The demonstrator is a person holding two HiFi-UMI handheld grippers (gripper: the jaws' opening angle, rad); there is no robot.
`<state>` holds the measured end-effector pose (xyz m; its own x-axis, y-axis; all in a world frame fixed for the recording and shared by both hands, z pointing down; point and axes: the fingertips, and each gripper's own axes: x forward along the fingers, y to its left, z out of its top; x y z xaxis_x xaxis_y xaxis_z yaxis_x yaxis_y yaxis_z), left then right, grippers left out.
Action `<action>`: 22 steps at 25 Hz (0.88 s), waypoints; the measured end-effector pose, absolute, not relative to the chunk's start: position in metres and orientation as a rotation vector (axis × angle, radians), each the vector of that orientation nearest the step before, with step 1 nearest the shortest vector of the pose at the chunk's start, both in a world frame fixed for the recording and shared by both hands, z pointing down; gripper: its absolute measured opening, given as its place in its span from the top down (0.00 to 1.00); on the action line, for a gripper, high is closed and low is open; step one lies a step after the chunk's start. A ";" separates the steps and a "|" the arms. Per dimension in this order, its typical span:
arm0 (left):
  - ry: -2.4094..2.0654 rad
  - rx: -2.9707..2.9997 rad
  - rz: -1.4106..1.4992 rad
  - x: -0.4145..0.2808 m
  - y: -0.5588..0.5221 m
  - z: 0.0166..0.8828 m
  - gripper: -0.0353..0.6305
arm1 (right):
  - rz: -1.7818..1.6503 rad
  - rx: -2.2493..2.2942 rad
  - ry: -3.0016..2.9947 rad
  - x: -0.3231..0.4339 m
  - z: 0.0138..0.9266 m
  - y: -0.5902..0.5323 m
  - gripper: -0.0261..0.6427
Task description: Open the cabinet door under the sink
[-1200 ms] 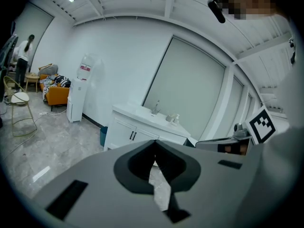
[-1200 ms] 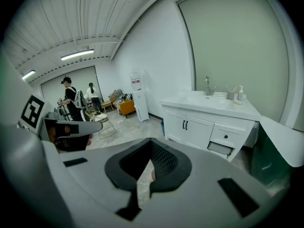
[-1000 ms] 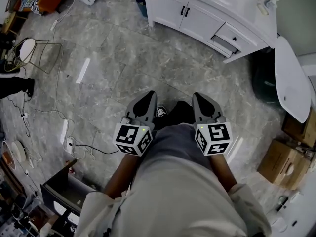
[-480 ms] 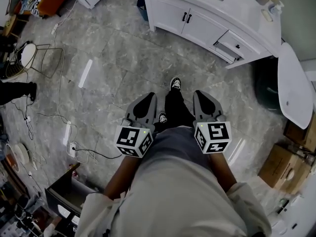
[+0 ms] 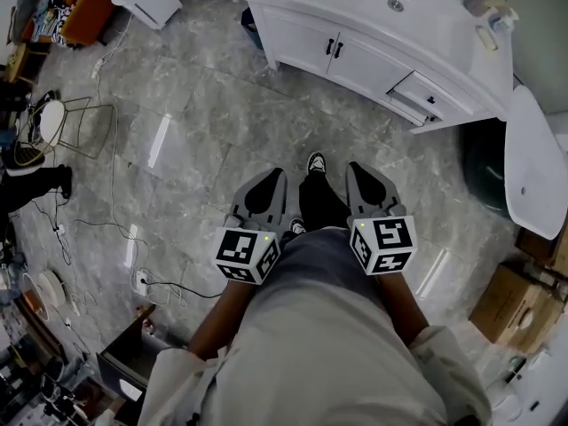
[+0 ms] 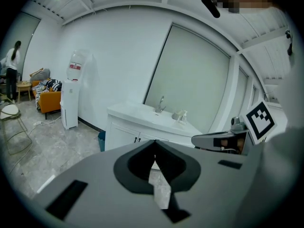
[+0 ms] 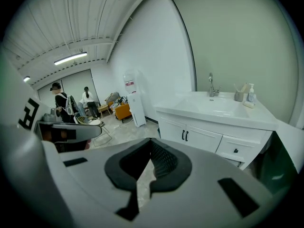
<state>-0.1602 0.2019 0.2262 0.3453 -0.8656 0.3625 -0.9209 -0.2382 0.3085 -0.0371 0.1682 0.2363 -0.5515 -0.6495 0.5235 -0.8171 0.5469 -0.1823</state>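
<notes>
Head view — DESK: Where is the cabinet standing, and how should this step be going?
FIELD: It is sitting under the sink at the top of the frame, well apart from the person on the floor. The left tool and the right tool are both pinching shut on nothing and pointing toward it. By my reading, the walk-up is the step in hand. Doing it well means getting close and square to the front, then spreading one tool's jaws only near a handle. After that comes closing across the bar from its sides and pulling in an arc, not straight back.
DESK: Which way is the thing lying?
FIELD: The cabinet's long axis is running along the wall, slanting from upper left to lower right in this view. Its doors are facing the person. The two handles are hanging upright, side by side at the middle seam. I am judging from this that the hinges are sitting on the outer edges. The drawer is lying just right of the doors.
</notes>
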 end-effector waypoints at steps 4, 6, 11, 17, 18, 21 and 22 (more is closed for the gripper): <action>-1.559 2.131 0.163 -0.160 0.161 0.229 0.95 | 0.588 1.170 -2.391 -0.039 0.238 0.128 0.94; -1.560 2.123 0.165 -0.160 0.142 0.231 0.95 | 0.588 1.159 -2.391 -0.040 0.239 0.108 0.94; -1.561 2.112 0.169 -0.157 0.092 0.233 0.95 | 0.591 1.136 -2.389 -0.041 0.243 0.060 0.94; -1.573 2.098 0.187 -0.150 0.044 0.240 0.95 | 0.598 1.096 -2.395 -0.042 0.255 0.011 0.94; -1.577 2.094 0.191 -0.148 0.037 0.241 0.95 | 0.601 1.088 -2.398 -0.043 0.258 0.004 0.94; -1.589 2.073 0.198 -0.146 0.021 0.249 0.95 | 0.603 1.062 -2.406 -0.046 0.268 -0.015 0.94; -1.590 2.066 0.200 -0.146 0.017 0.252 0.95 | 0.602 1.054 -2.407 -0.047 0.272 -0.020 0.94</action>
<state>-0.1457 0.0169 0.2516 0.2995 -0.8574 0.4184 -0.9343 -0.1748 0.3106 -0.0474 -0.0200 0.2717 -0.6112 -0.5677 0.5514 -0.7605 0.6142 -0.2106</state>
